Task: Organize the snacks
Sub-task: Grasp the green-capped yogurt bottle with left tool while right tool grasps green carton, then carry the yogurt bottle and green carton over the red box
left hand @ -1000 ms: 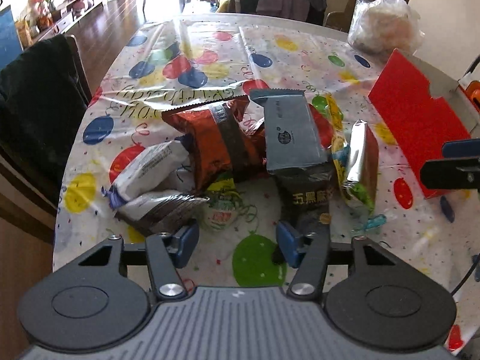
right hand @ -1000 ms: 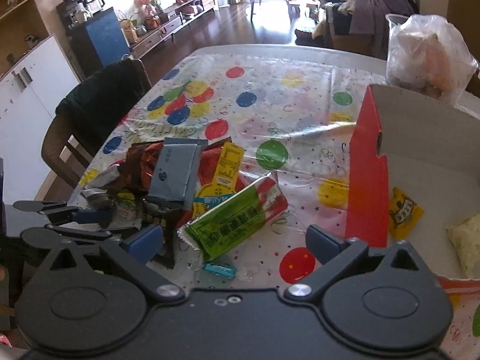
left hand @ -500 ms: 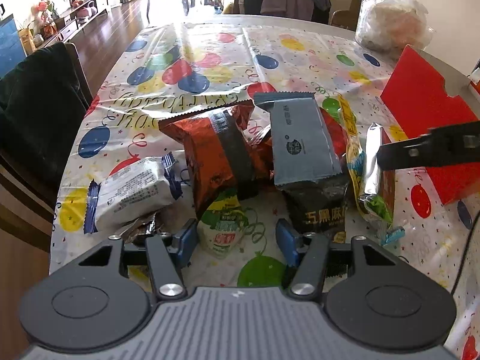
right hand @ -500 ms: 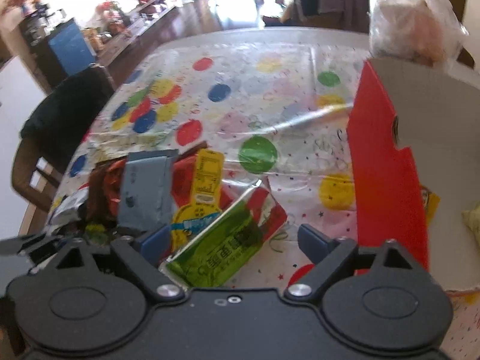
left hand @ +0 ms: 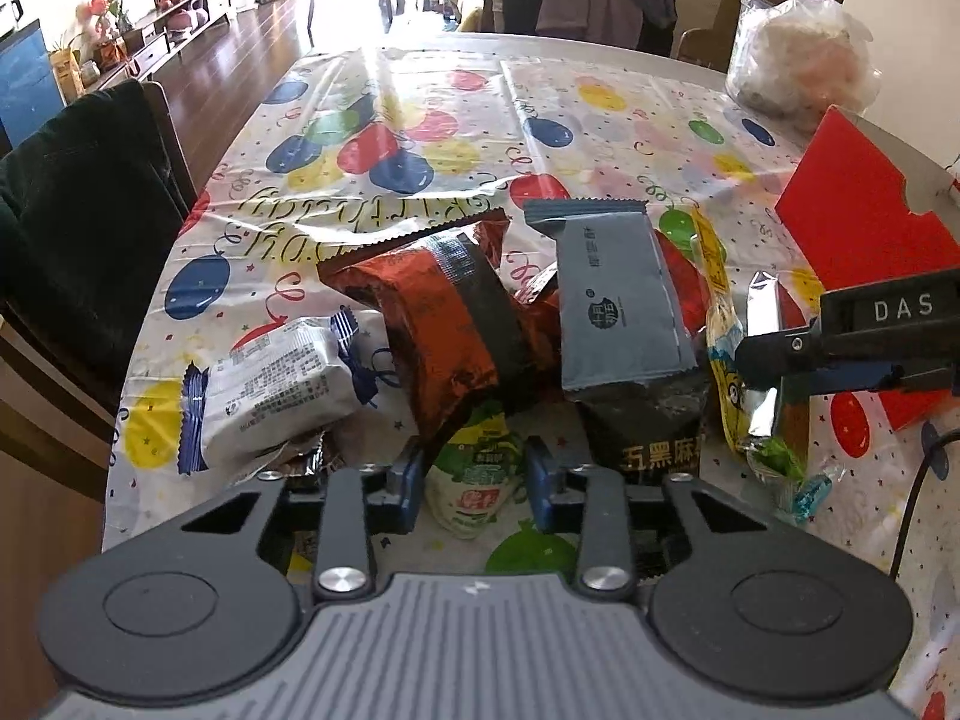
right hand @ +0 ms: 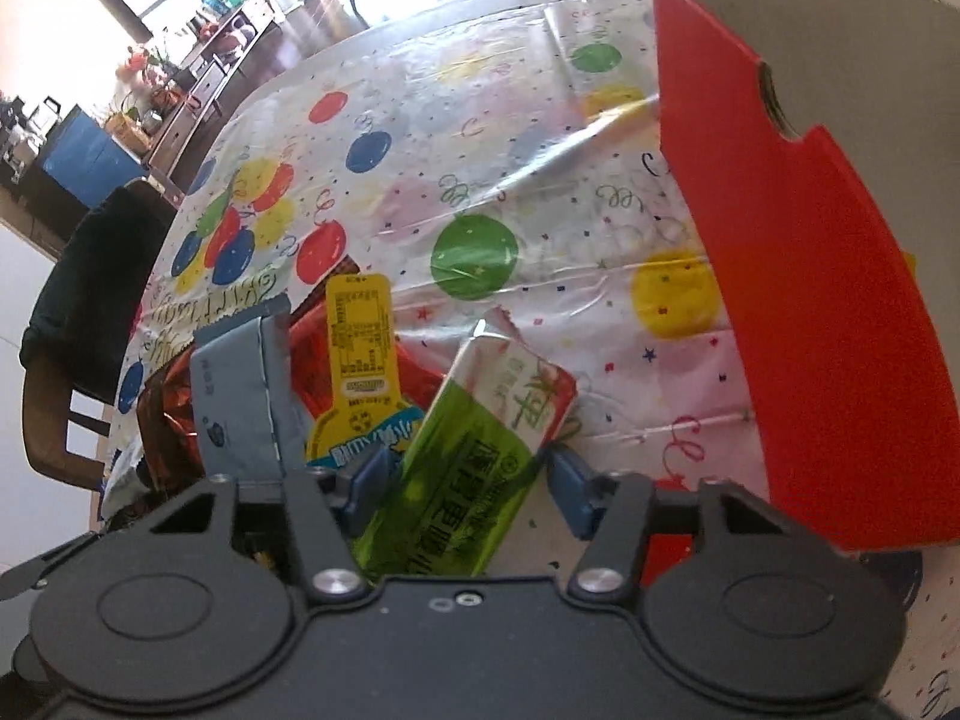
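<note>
A heap of snack packets lies on the balloon-print tablecloth [left hand: 420,120]. It holds a red foil bag [left hand: 444,324], a grey packet [left hand: 618,300], a black packet [left hand: 648,420], a white packet [left hand: 276,378] and a yellow pouch [right hand: 357,348]. My left gripper [left hand: 474,480] is closing, and its blue pads touch both sides of a small green and white packet [left hand: 474,474] lying flat under the red bag. My right gripper [right hand: 468,486] is also closing around a long green packet [right hand: 468,468]. Its left pad is against the packet while the right pad stands just off it.
An open red cardboard box [right hand: 810,300] stands just right of the heap, also visible as the box [left hand: 864,252]. A clear plastic bag [left hand: 798,60] sits at the far right of the table. A dark chair [left hand: 78,210] stands at the table's left edge.
My left gripper's jaws narrowed onto the small green and white packet. My right gripper sank, rolled and came in over the green packet, with its jaws narrowing around it.
</note>
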